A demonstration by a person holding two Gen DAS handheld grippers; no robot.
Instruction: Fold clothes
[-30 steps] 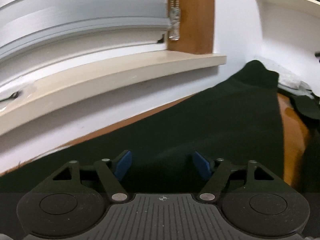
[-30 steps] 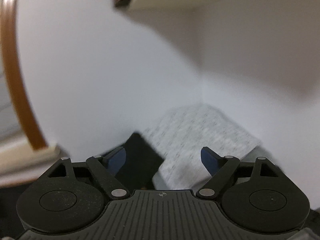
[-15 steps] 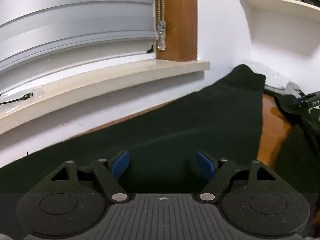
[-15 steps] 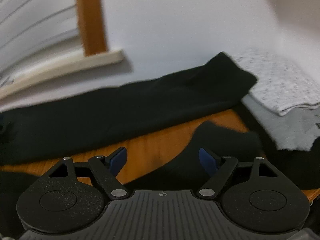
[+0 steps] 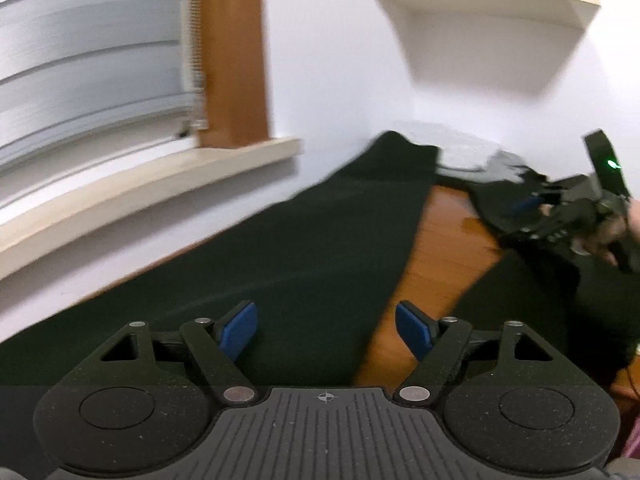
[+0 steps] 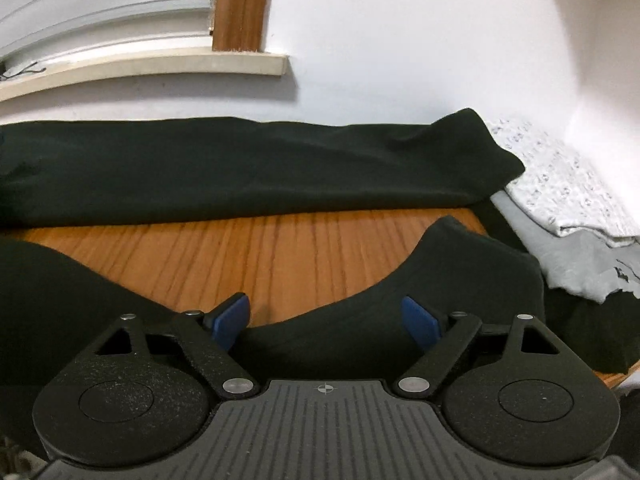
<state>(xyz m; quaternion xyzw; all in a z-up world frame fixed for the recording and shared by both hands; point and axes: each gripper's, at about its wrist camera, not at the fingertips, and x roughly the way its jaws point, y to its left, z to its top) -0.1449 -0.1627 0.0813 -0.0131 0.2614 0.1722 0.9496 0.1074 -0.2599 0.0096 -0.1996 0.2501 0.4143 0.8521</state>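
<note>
Both grippers hover over black clothing on a wooden table, jaws apart and empty.

The left gripper (image 5: 326,330), with blue pads and black linkage, sits released above the long black garment (image 5: 280,248) laid flat along the white wall under the cream windowsill (image 5: 160,176); the right gripper (image 6: 326,320) is likewise spread wide, grasping nothing, above a second piece of black fabric (image 6: 460,276) on the orange-brown wooden table (image 6: 280,252); the long garment (image 6: 240,168) stretches behind it; folded grey and white patterned clothes (image 6: 568,208) lie stacked in the corner, touching its end; a hand (image 5: 608,232) holds the right gripper (image 5: 532,204) in the left view.
</note>
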